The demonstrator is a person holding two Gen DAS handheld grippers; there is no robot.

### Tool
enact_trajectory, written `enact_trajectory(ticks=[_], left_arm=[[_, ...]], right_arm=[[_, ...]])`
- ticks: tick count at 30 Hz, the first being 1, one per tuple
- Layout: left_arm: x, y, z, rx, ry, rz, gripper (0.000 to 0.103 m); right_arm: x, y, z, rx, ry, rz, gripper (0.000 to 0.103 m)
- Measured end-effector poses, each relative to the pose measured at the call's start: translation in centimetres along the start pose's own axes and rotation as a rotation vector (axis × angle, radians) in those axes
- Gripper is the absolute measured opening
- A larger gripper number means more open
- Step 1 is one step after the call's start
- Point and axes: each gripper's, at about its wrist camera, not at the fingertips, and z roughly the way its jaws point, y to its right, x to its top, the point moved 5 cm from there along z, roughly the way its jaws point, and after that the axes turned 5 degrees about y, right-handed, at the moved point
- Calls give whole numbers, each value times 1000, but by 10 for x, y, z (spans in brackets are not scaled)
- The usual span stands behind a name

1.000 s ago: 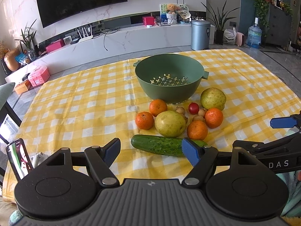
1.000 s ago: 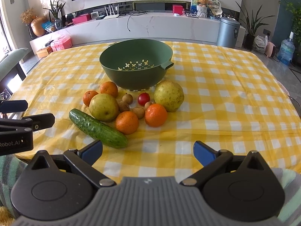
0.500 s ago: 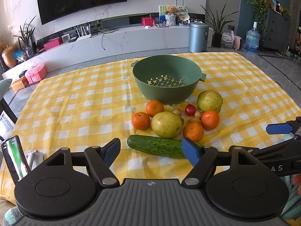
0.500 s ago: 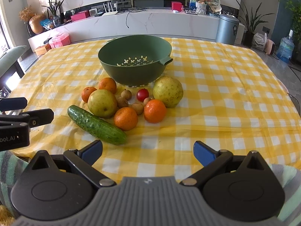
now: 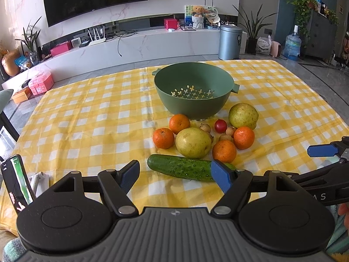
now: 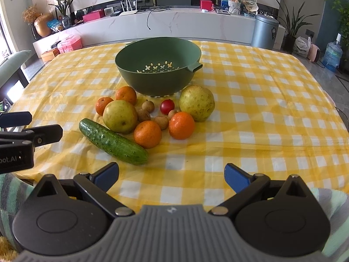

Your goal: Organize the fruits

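Both the left tongs (image 5: 175,174) and the right tongs (image 6: 172,176) stand spread wide, holding nothing, above the counter's (image 6: 272,118) near edge. The fruits (image 6: 152,113) lie clustered at 12 o'clock from the right tongs, a cucumber (image 6: 113,142) nearest, the green colander (image 6: 158,65) just behind them.

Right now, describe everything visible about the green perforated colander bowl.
The green perforated colander bowl looks like matte plastic: round, deep, with a small tab handle on either side and flower-shaped drain holes in its floor. It stands upright and empty on the yellow checked tablecloth, just behind the fruit cluster. No gripper touches it.
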Motion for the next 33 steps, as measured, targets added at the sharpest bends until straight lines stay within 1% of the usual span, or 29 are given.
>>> enact_trajectory(ticks=[26,33], left_arm=[[0,0,0,0,-1,0,87],[-6,0,2,-8,-7,4,87]], right_arm=[[-2,-1,4,6,-21,0,99],[-2,-1,8,11,-22,-2,99]])
